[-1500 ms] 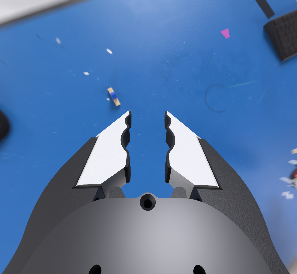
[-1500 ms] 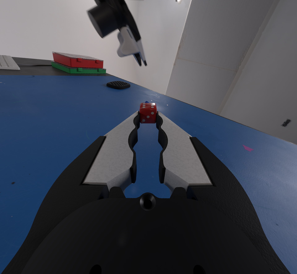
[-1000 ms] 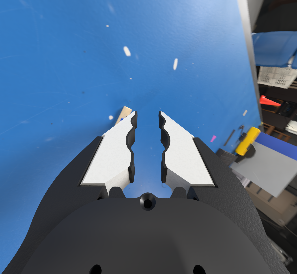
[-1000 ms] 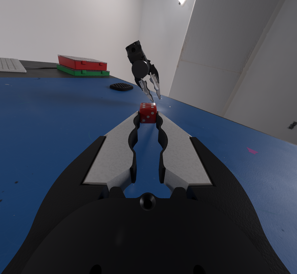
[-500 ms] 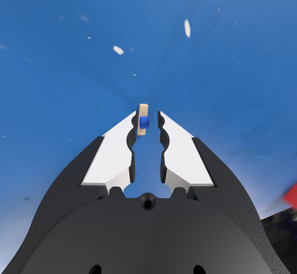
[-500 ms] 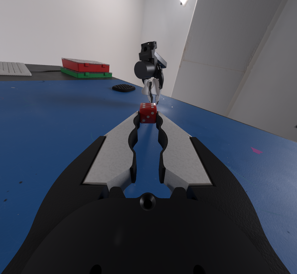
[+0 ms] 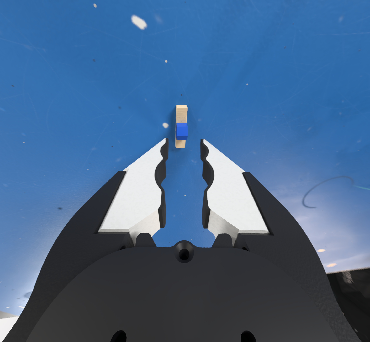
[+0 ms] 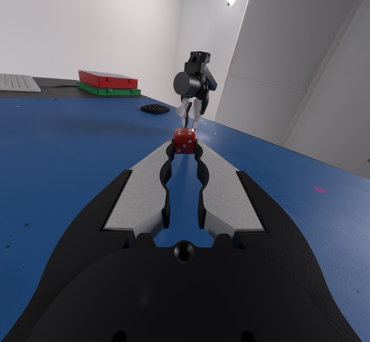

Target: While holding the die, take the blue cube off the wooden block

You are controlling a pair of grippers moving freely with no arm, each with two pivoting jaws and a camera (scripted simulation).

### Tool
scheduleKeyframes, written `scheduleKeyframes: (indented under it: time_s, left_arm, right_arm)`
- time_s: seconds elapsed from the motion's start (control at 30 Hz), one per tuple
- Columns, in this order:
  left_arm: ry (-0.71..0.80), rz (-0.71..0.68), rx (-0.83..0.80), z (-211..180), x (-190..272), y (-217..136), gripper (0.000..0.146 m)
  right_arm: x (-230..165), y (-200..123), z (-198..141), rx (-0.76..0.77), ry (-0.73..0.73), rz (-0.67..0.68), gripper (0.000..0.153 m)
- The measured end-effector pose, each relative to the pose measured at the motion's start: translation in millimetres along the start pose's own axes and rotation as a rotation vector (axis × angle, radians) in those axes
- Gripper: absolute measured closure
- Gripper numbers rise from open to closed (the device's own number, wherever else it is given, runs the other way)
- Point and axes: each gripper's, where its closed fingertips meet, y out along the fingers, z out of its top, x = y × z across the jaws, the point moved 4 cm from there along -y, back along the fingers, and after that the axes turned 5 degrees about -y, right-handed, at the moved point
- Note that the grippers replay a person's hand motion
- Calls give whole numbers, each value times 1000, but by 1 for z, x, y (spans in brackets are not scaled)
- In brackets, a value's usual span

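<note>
In the left wrist view a small blue cube (image 7: pixel 181 131) sits on a narrow pale wooden block (image 7: pixel 181 114) that lies flat on the blue table. My left gripper (image 7: pixel 184 141) is open and empty, pointing down at them, with its tips just short of the block's near end. In the right wrist view my right gripper (image 8: pixel 184 144) is shut on a red die (image 8: pixel 184 141) with white dots, held low over the table. The left gripper (image 8: pixel 189 127) also shows there, beyond the die, pointing down. The cube and block are hidden in that view.
A black textured pad (image 8: pixel 155 108) lies on the table behind the die. A red case (image 8: pixel 108 79) stacked on a green case (image 8: pixel 109 91) and a white keyboard (image 8: pixel 18 82) stand at the far left. The table's edge runs along the right, before a white wall.
My left gripper has swung round from farther off to point down over the block, and now sits farther above it, with the block beyond its tips. The right gripper has kept hold of the die.
</note>
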Motion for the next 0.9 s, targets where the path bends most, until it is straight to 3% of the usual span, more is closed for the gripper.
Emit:
scheduleKeyframes:
  time_s: [0.1,0.4,0.47,0.57,0.73,0.9]
  left_arm:
    - [69,52,22,1,-1,2,137]
    - [582,94,53,-9,1,0,137]
    - [654,-23,93,-14,12,-14,137]
    - [766,-329,283,-36,33,-63,137]
    - [994,-819,621,-139,45,-138,137]
    - [1079,-1109,864,-245,41,-135,137]
  right_arm:
    - [0,0,0,0,0,2,134]
    - [4,-2,0,8,35,-7,134]
    - [5,-2,0,12,38,-9,134]
    - [3,-2,0,6,32,2,134]
    - [-2,1,-2,-28,21,49,134]
    - [-7,2,-4,-62,56,140,134]
